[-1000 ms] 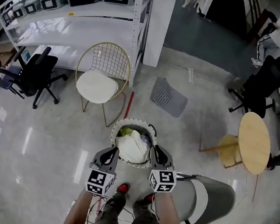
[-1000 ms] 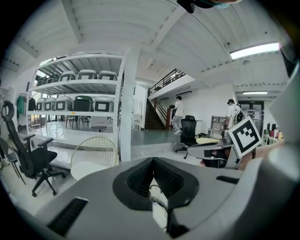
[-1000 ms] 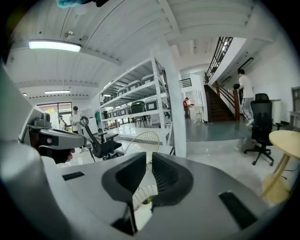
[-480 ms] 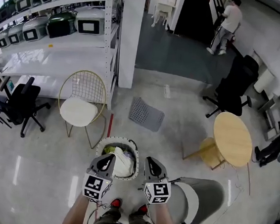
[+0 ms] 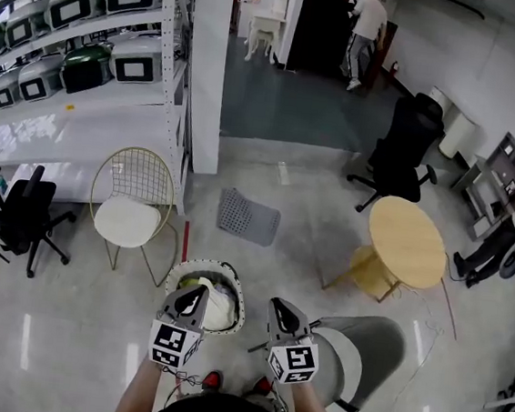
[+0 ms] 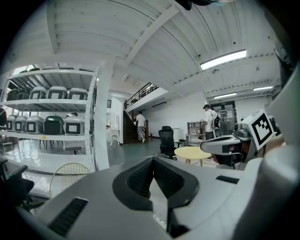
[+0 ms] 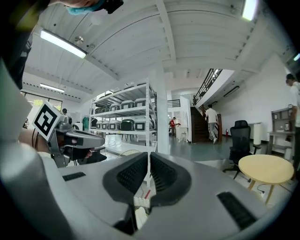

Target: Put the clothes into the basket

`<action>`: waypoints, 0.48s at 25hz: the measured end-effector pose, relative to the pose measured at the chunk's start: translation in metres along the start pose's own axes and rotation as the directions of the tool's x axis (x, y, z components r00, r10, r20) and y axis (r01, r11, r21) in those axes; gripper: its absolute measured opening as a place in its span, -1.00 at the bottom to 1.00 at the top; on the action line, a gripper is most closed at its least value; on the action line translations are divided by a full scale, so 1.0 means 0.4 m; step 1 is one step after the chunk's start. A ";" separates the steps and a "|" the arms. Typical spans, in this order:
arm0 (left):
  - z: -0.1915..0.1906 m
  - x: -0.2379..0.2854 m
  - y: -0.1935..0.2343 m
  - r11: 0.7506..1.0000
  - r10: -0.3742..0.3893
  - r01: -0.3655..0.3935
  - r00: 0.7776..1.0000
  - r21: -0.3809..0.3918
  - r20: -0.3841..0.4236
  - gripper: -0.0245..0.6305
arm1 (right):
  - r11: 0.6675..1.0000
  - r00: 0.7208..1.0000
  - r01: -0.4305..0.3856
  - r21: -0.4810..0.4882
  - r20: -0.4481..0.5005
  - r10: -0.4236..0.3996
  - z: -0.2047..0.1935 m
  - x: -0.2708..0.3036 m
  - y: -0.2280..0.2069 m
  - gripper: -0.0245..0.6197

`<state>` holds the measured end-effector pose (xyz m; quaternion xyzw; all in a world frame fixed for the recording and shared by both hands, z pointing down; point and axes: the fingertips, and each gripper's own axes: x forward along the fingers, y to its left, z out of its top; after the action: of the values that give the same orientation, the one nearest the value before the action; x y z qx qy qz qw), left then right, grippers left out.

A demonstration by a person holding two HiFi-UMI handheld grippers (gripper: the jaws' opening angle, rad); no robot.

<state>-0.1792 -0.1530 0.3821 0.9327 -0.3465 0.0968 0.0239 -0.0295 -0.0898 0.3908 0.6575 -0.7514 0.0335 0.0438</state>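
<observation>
A round white perforated basket (image 5: 210,263) stands on the floor just in front of the person's feet. White clothes (image 5: 219,308) with a bit of yellow-green fabric lie inside it. My left gripper (image 5: 191,296) hovers over the basket's near left side, and its pads (image 6: 140,177) meet with nothing between them. My right gripper (image 5: 280,311) hangs just right of the basket, shut and holding nothing. In the gripper views, the left gripper (image 6: 153,161) and the right gripper (image 7: 149,157) both point roughly level across the room, not at the basket.
A gold wire chair with a white cushion (image 5: 128,219) stands left of the basket. A grey mat (image 5: 248,216) lies beyond it. A grey seat (image 5: 366,349) is close on the right, and a round wooden table (image 5: 406,242) stands farther off. Shelves (image 5: 74,35) line the left wall. A person (image 5: 367,20) stands at the back.
Both grippers have lifted away from the basket's sides and now point more level. The head view has tipped up, so the basket sits lower and more of the room shows.
</observation>
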 end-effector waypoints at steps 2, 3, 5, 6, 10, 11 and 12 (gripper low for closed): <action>-0.003 -0.004 -0.008 1.000 -0.011 0.011 1.000 -0.008 0.002 -0.90 | 1.000 1.000 0.017 0.014 0.008 -0.017 0.009 -0.016 -0.002 -0.80; -0.004 -0.007 -0.011 1.000 -0.015 0.015 1.000 -0.013 0.003 -0.90 | 0.999 1.000 0.024 0.022 0.010 -0.024 0.013 -0.023 -0.002 -0.80; -0.008 -0.012 -0.019 1.000 -0.022 0.022 1.000 -0.016 -0.001 -0.90 | 0.999 0.999 0.033 0.037 0.012 -0.033 0.015 -0.035 -0.001 -0.80; -0.011 -0.014 -0.022 1.000 -0.025 0.025 1.000 -0.016 -0.005 -0.90 | 0.998 0.999 0.037 0.041 0.011 -0.038 0.014 -0.040 -0.001 -0.80; -0.020 -0.016 -0.022 0.999 -0.031 0.031 0.999 -0.015 -0.017 -0.90 | 0.998 0.999 0.044 0.045 0.002 -0.045 0.009 -0.044 -0.001 -0.80; -0.019 -0.016 -0.020 0.999 -0.030 0.030 0.999 -0.016 -0.017 -0.91 | 0.998 0.999 0.042 0.044 -0.001 -0.042 0.009 -0.042 0.000 -0.80; -0.019 -0.016 -0.018 0.999 -0.029 0.029 0.999 -0.017 -0.017 -0.90 | 0.998 0.999 0.038 0.043 -0.004 -0.038 0.009 -0.040 0.001 -0.80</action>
<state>-0.1807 -0.1426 0.3883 0.9365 -0.3335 0.1018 0.0360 -0.0278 -0.0744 0.3857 0.6725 -0.7377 0.0499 0.0316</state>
